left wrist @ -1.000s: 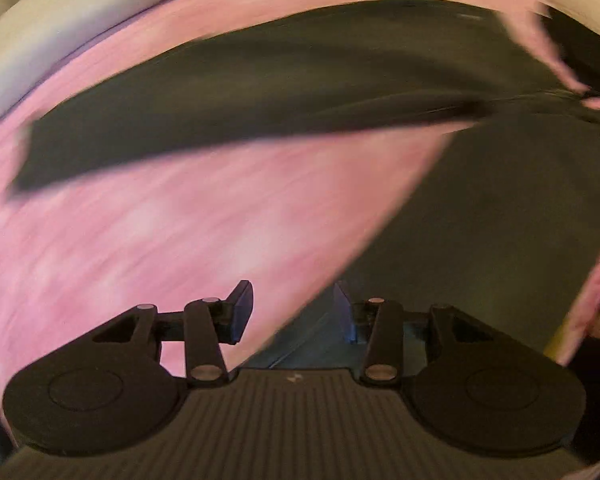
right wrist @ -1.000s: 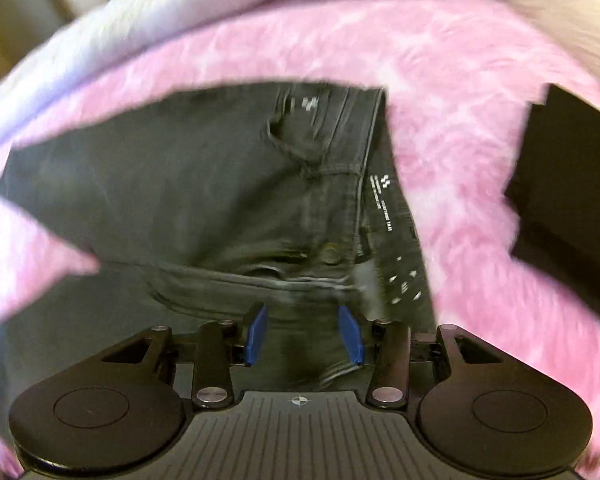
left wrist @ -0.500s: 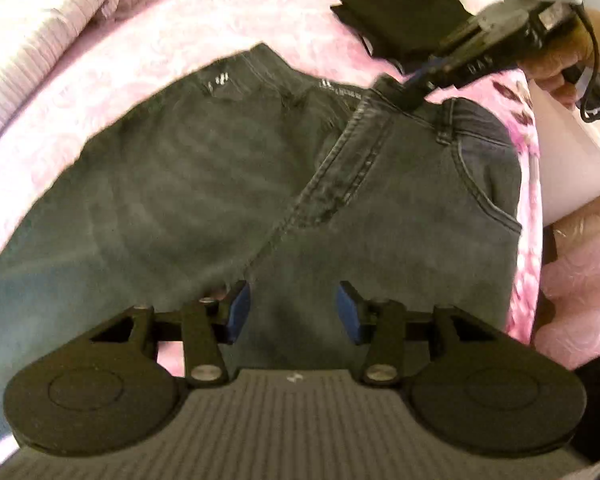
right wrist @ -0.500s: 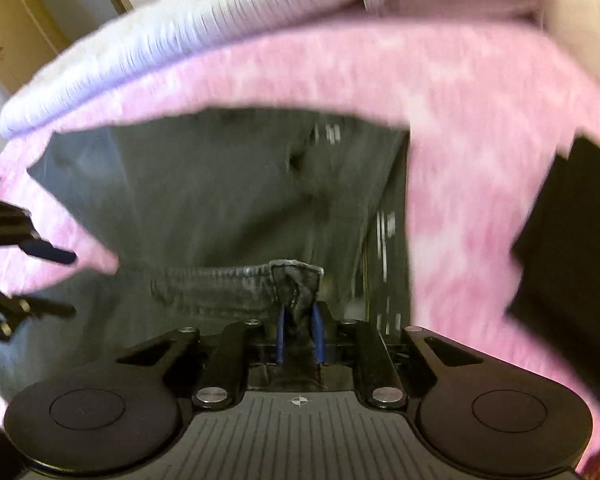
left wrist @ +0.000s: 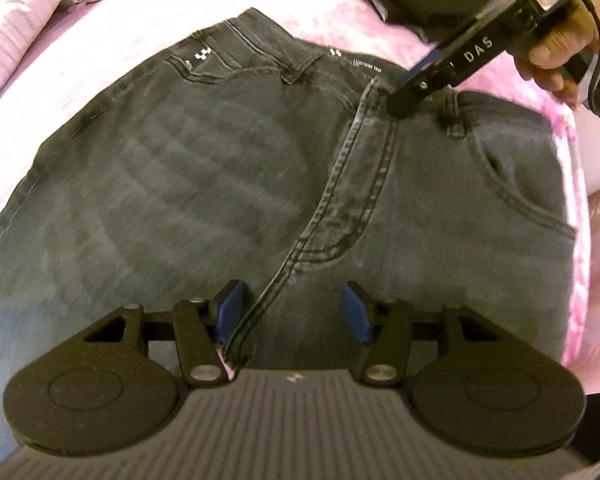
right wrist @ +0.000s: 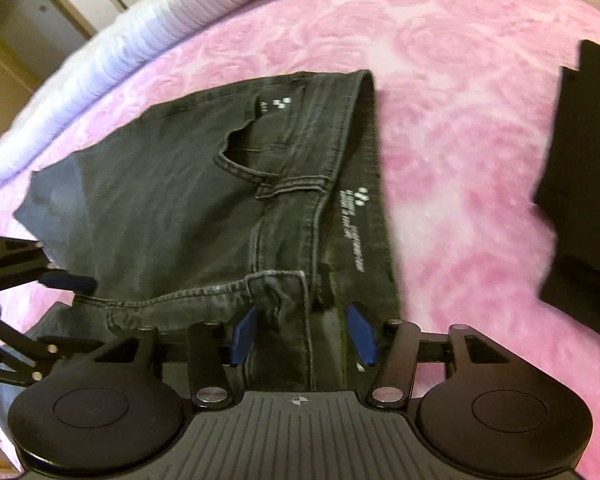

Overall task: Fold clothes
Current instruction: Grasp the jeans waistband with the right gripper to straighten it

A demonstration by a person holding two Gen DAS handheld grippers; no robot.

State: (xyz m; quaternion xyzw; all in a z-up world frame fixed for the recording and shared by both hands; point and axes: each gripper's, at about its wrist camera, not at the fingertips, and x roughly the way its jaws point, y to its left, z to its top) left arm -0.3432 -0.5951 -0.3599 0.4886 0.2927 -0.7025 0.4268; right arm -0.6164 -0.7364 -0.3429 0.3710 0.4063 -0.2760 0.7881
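The dark jeans (left wrist: 228,184) lie flat and unfolded on the pink blanket (right wrist: 452,112), so folding has barely begun. Both the left gripper (left wrist: 292,312) and the right gripper (right wrist: 304,334) are opening over the denim, grasping nothing. A folded black garment (right wrist: 580,184) sits nearby.

left gripper (left wrist: 292,312) opening, right gripper (right wrist: 302,334) opening

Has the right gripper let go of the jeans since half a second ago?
Yes. The right gripper was pinching the jeans waistband; now its fingers are opening above it.
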